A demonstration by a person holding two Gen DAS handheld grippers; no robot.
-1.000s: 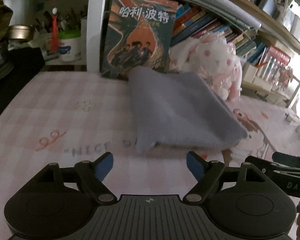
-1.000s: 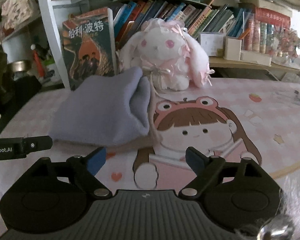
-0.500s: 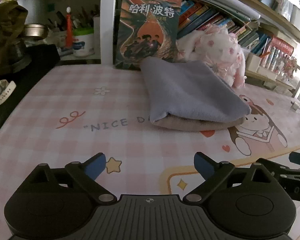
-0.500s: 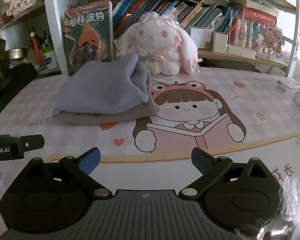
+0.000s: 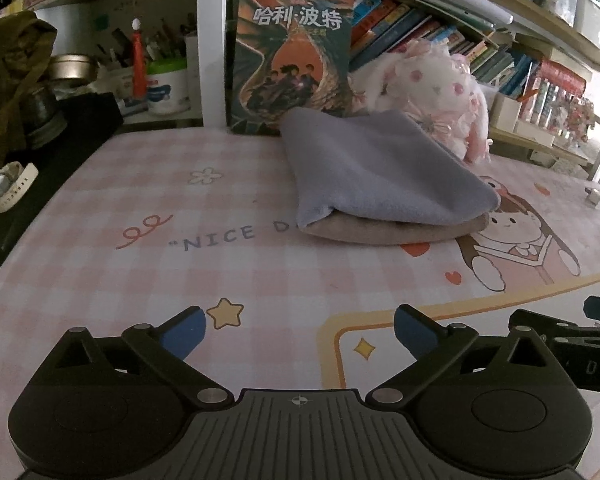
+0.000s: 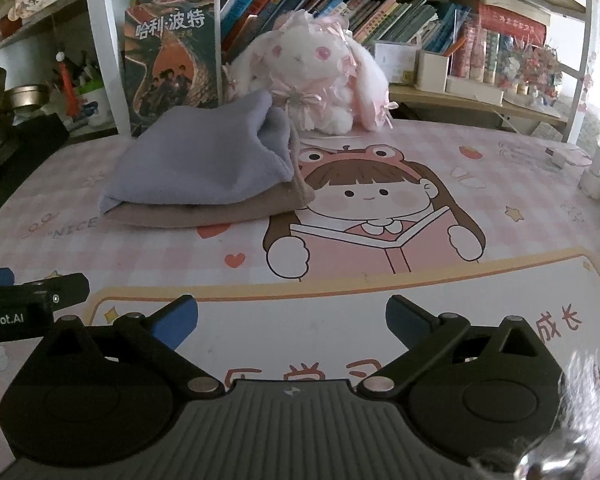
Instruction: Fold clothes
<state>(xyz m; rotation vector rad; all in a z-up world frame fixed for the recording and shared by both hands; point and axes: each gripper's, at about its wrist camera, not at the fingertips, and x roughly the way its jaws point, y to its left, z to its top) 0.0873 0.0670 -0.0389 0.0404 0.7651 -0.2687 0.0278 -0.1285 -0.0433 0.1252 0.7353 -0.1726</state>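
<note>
The folded clothes [image 5: 380, 176] lie at the far side of the counter [image 5: 140, 208], a lilac fleece piece on top of a beige piece [image 6: 204, 212], just in front of the plush rabbit [image 6: 312, 76] and the big book [image 5: 296, 56]. Your left tongs [image 5: 300, 330] and right tongs [image 6: 292, 320] both stand wide apart and hold nothing, well apart from the pile. The cloth looks soft, light and limp, so you should pinch it at a hem or a corner, because the middle will sag and slide.
</note>
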